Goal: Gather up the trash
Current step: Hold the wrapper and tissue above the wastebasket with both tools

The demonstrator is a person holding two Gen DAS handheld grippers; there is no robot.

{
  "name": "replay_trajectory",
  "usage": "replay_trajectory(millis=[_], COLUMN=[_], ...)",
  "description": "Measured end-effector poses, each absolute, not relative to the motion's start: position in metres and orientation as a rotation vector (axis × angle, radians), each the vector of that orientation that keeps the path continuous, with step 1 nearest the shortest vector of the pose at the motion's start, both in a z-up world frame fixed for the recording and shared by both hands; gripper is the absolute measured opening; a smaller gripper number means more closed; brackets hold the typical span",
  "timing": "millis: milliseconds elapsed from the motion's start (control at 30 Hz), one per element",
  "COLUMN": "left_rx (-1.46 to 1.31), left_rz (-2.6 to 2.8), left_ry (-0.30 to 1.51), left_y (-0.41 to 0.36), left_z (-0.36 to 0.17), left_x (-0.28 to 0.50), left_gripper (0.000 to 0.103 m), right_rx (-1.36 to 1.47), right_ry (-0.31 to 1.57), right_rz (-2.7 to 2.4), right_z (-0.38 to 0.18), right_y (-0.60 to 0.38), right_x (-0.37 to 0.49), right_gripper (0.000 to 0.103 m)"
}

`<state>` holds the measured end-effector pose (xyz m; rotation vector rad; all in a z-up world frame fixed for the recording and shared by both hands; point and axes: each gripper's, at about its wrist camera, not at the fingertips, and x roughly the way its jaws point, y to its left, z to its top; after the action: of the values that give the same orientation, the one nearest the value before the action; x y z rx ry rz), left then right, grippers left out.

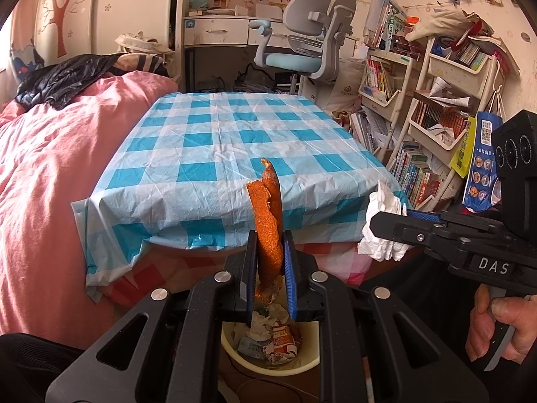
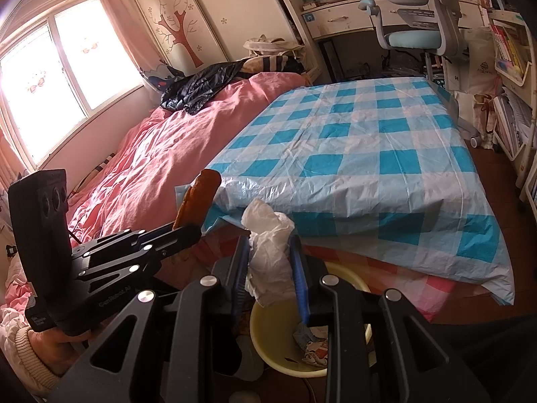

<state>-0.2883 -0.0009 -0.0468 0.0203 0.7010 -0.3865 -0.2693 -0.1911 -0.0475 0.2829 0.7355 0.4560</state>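
Left gripper [image 1: 270, 262] clenched on a curled, rough-textured strip of orange peel [image 1: 268, 215], held upright above a round pale-yellow plastic bin [image 1: 235, 346] of crumpled wrappers. Right gripper [image 2: 270, 255] clamped on a crinkled white tissue wad [image 2: 270, 252] over the same bin, apparently clear of its rim. Behind: wrinkled blue-and-white checked plastic sheet [image 1: 235, 141].

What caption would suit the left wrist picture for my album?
Left gripper clamps an orange peel above a yellow trash bin, while the right gripper holds crumpled tissue.
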Motion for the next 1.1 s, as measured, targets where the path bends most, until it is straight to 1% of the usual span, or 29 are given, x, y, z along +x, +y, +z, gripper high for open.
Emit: replay_trajectory(millis=[367, 1100], left_rx=[0.049, 0.058], left_rz=[-0.382, -0.382], left_ry=[0.683, 0.704], left_y=[-0.005, -0.008], left_z=[-0.040, -0.051], left_x=[-0.291, -0.286], left_gripper=[0.014, 0.014], right_rx=[0.282, 0.273], right_ry=[0.725, 0.745], right_rz=[0.450, 0.440], right_z=[-0.046, -0.053], right_y=[-0.192, -0.188], right_x=[-0.270, -0.266], right_gripper=[0.027, 0.027])
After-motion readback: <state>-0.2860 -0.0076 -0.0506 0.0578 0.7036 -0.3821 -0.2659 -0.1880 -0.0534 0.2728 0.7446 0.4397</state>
